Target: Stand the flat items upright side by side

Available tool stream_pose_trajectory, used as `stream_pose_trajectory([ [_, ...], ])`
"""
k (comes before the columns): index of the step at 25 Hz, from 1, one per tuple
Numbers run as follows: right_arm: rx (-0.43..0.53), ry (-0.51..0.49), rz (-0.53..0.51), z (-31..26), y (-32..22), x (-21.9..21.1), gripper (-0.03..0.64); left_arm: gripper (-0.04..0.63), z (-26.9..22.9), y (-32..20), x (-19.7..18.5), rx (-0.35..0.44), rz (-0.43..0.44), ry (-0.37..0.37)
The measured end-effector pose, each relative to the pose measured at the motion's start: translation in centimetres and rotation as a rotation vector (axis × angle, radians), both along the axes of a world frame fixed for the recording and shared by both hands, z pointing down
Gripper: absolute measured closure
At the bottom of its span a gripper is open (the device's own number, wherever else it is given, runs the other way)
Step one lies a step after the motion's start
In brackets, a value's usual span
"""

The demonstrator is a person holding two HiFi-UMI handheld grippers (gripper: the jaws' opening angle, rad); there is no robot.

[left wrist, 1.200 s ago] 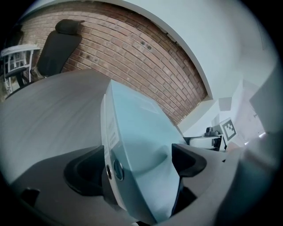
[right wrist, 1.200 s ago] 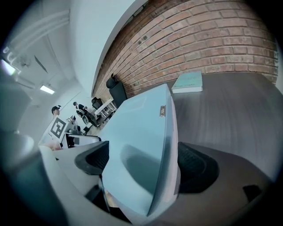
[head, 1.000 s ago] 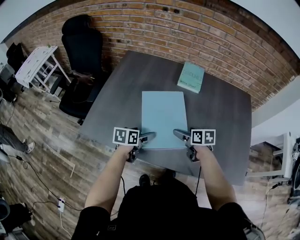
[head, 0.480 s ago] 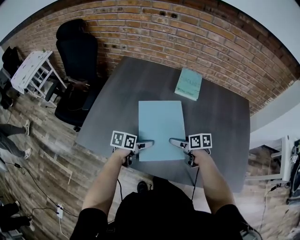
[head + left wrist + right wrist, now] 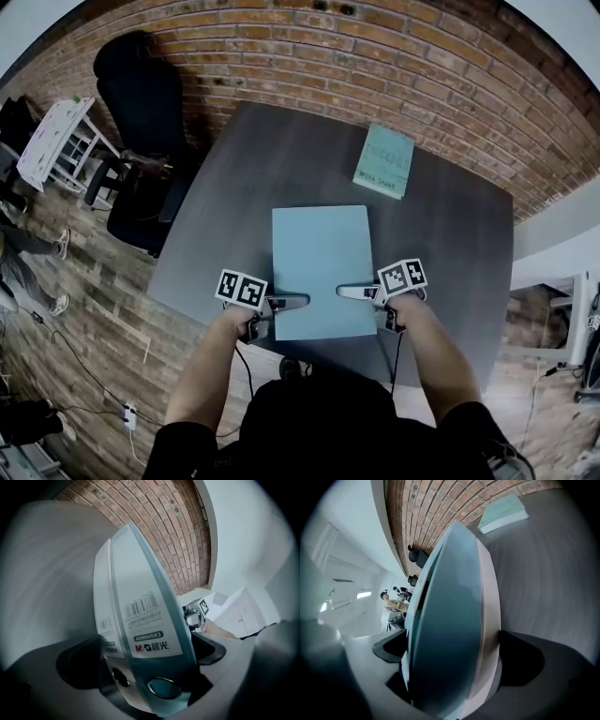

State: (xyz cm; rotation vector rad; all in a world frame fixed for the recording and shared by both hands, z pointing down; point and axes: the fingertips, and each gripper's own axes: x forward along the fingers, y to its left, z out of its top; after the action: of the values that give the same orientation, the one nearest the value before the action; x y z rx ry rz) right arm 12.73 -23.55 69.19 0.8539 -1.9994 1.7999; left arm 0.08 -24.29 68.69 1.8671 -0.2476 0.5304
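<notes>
On the dark grey tabletop (image 5: 234, 187), as your head camera sees it, a large flat rectangular binder of light teal plastic (image 5: 319, 258) lies on its face at the centre. Your left gripper (image 5: 286, 303) reaches over its near corner at 7 o'clock. Your right gripper (image 5: 354, 292) reaches over the near corner at 5 o'clock, and the two point toward each other. A small thin teal book (image 5: 384, 161) lies flat at 1 o'clock, well apart from the teal binder. A black office chair (image 5: 141, 94) stands at 10 o'clock, near the red brick wall (image 5: 394, 56).

From the left gripper view you see two spines, not one. The teal binder carries a white barcode label (image 5: 150, 620) and a round finger hole (image 5: 164, 688). A pale binder (image 5: 104, 611) lies against it on the table side. Both spines are between the jaws, which are spread wide and have just been opening. Each jaw is just beside the stack.

From the right gripper view the opposite edge of the same stack fills the space between the jaws. The teal binder is at 9 o'clock and the pale binder at 3 o'clock, next to the table. These jaws too are spread wide and have just been opening. The small book lies at 1 o'clock.
</notes>
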Motion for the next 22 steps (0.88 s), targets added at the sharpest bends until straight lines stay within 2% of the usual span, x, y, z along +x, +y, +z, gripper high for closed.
stream_pose_trajectory([
  [6, -0.004, -0.017, -0.001, 0.0, -0.2, 0.0, 0.025, 0.006, -0.1, -0.4, 0.1, 0.003, -0.008, 0.022],
  [10, 0.002, -0.021, 0.015, 0.0, -0.8, 0.0, 0.025, 0.006, -0.2, -1.4, 0.0, 0.025, -0.072, 0.057],
  [13, 0.057, -0.007, -0.001, -0.4, -0.7, -0.1, 0.026, 0.008, -0.3, -1.4, 0.0, 0.045, -0.094, 0.048],
  [16, 0.126, 0.026, -0.035, -1.1, 0.0, -0.3, 0.028, 0.006, -0.8, -1.0, 0.2, 0.082, -0.076, 0.021],
  [22, 0.197, 0.089, -0.096, -2.3, 3.5, -1.4, 0.028, 0.006, -2.4, 1.1, -0.4, 0.182, 0.013, 0.018],
])
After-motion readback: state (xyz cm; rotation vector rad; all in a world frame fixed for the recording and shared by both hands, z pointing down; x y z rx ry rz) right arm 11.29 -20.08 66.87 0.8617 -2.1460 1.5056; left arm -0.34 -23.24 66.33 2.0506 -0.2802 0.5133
